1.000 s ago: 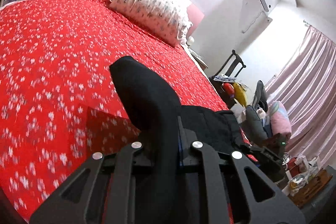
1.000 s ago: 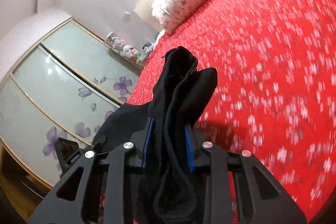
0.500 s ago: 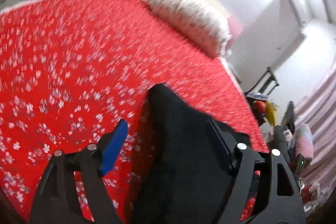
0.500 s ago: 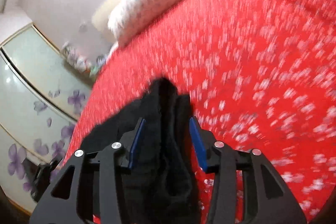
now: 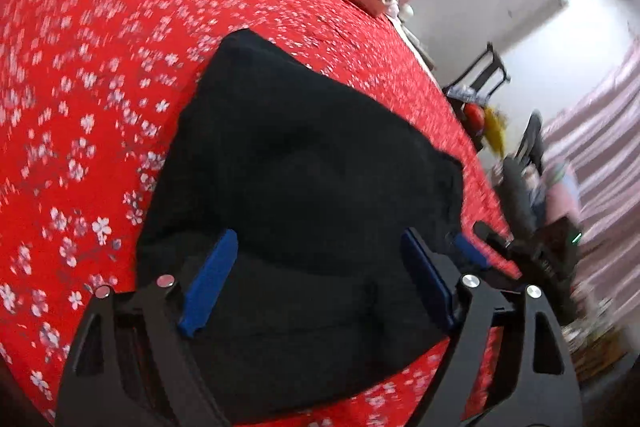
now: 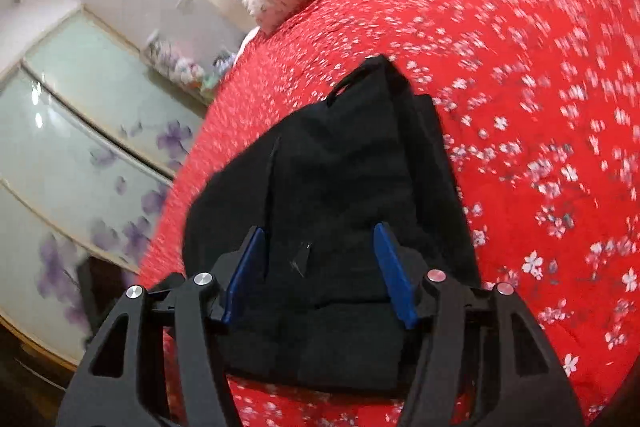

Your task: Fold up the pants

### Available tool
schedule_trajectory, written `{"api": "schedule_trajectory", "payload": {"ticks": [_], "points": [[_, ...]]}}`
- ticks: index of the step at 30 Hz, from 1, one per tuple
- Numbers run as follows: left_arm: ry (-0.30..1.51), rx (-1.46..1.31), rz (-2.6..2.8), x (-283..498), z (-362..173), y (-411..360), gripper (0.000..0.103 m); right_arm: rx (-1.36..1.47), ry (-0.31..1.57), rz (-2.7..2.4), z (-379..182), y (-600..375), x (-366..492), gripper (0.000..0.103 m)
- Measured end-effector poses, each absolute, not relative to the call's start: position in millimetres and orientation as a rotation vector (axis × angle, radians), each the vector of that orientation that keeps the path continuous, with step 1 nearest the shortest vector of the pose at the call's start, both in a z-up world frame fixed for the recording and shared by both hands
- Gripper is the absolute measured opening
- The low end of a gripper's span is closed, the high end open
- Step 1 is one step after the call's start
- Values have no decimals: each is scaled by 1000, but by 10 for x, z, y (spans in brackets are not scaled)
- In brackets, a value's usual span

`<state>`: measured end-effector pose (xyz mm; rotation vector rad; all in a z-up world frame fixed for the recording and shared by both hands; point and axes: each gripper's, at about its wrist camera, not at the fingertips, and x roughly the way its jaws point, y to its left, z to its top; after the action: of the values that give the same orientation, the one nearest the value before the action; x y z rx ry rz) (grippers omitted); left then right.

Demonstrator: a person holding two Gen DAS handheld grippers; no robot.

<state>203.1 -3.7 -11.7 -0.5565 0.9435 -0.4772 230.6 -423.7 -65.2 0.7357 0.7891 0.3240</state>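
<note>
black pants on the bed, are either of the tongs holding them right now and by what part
Nothing is held. The black fabric pants lie folded on the red floral bedspread; left tongs and right tongs are opening, pads clear of the cloth.

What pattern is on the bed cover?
The bed cover is red with small white blossoms, clearest in the right wrist view.

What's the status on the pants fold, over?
Left gripper and right gripper jaws opening, pads clear. Black pants folded, lying on red bedspread. Nothing in the way.
</note>
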Motion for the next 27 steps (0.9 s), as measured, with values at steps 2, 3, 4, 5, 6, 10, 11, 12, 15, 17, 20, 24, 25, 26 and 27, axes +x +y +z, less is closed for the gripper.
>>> {"api": "schedule_trajectory", "payload": {"ticks": [2,3,4,5,6,10,11,12,15,17,20,24,25,26,27], "points": [[939,-598,-486,2035,-141,9,83,829,774,362,-753,-4374,2321,58],[934,-589,-487,2042,-139,11,83,858,772,373,-777,-4402,2320,57],[929,-563,-484,2045,-140,-2,83,885,773,385,-811,-4456,2307,55],[921,-510,-476,2006,-126,-65,84,887,775,387,-821,-4457,2291,53],[915,-469,-469,1998,-122,-122,85,882,774,388,-833,-4453,2294,53],[881,-266,-429,1890,-111,-398,94,815,749,382,-784,-4374,2191,53],[873,-215,-417,1866,-91,-456,96,802,740,384,-777,-4370,2207,53],[867,-164,-406,1833,-83,-505,98,790,728,386,-768,-4358,2201,53],[860,-97,-384,1767,-53,-518,101,727,692,361,-686,-4266,2193,55],[853,-100,-378,1699,-15,-471,101,668,674,310,-585,-4176,2125,71],[838,-143,-363,1520,52,-355,101,562,625,238,-430,-3986,2007,76],[822,-199,-320,1261,107,-217,101,458,539,161,-297,-3782,1791,78],[817,-214,-320,1174,111,-188,101,432,505,127,-276,-3753,1695,81],[810,-223,-314,1075,117,-167,101,411,476,93,-264,-3742,1625,84],[809,-223,-307,1007,117,-177,101,392,453,62,-252,-3732,1570,85]]}}
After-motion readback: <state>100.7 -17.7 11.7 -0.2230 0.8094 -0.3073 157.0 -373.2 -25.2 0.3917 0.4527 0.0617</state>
